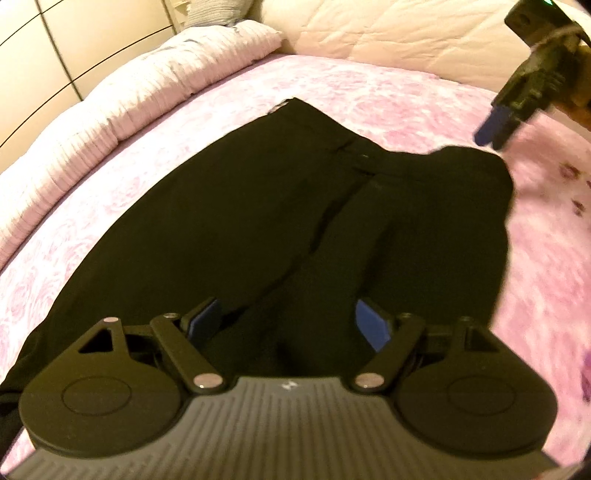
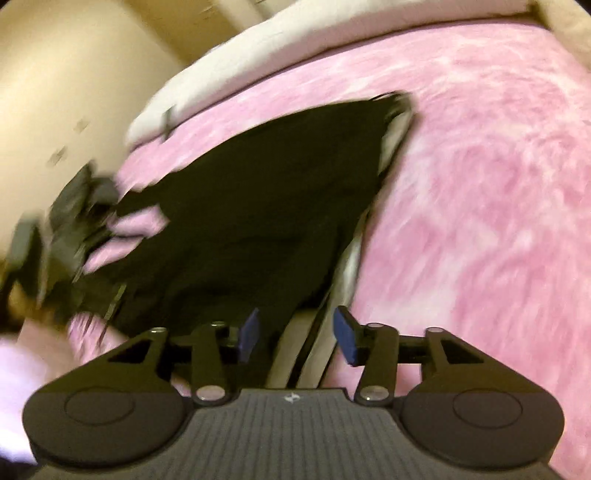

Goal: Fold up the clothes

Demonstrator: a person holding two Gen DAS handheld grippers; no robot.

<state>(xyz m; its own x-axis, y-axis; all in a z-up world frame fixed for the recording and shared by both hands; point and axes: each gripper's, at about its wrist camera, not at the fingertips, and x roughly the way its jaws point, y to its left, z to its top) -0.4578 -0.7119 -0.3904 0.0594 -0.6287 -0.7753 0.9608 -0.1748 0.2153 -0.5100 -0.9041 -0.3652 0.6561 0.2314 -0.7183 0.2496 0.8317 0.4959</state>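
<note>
Black trousers lie spread on a pink bedspread, waistband at the far end and one side folded over at the right. My left gripper hangs open just over the near part of the cloth, with dark fabric below its blue pads. My right gripper is open above the trousers' edge, where a pale inner lining shows; nothing is pinched between its pads. The right wrist view is blurred. In the left wrist view the right gripper hovers above the folded right corner.
A pale pink quilt runs along the bed's left side, with a cream padded headboard behind it. Cream wardrobe doors stand at the far left. Bare bedspread stretches to the right of the trousers.
</note>
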